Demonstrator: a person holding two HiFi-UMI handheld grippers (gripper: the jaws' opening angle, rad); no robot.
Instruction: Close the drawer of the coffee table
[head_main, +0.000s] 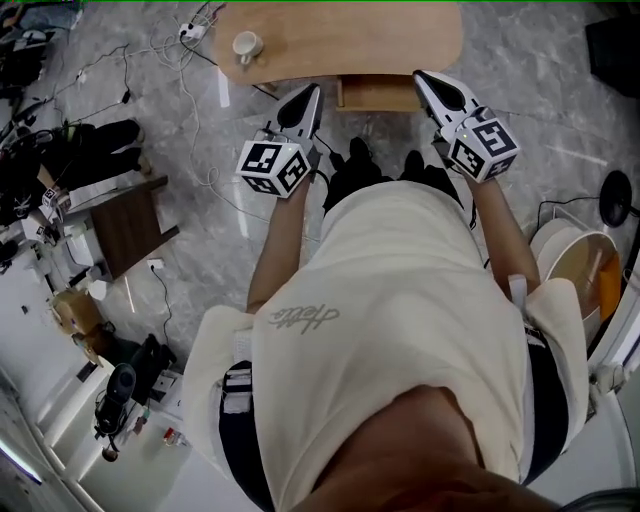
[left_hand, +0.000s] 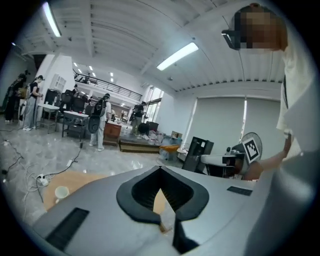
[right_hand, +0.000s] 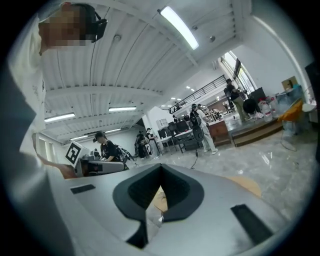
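The drawer (head_main: 378, 95) is seen jutting from under the counter (head_main: 340, 35), so closing is judged not yet done. The left gripper (head_main: 312, 96) and right gripper (head_main: 422, 78) (fingers together, nothing between them) are held flanking it.

Bright, even overhead light fills the head view. Shadows on the grey floor (head_main: 560, 90) are soft, with pale streaks of sheen, and the top of the table (head_main: 400, 40) is evenly lit with no glare. Both gripper views are round fisheye pictures with black corners and bowed ceiling lines. A strip light (left_hand: 177, 56) and a long lamp (right_hand: 178, 27) burn out to white. The left hand-held gripper (left_hand: 160, 171) and right hand-held gripper (right_hand: 160, 170) look soft up close, while the hall behind them is sharper.
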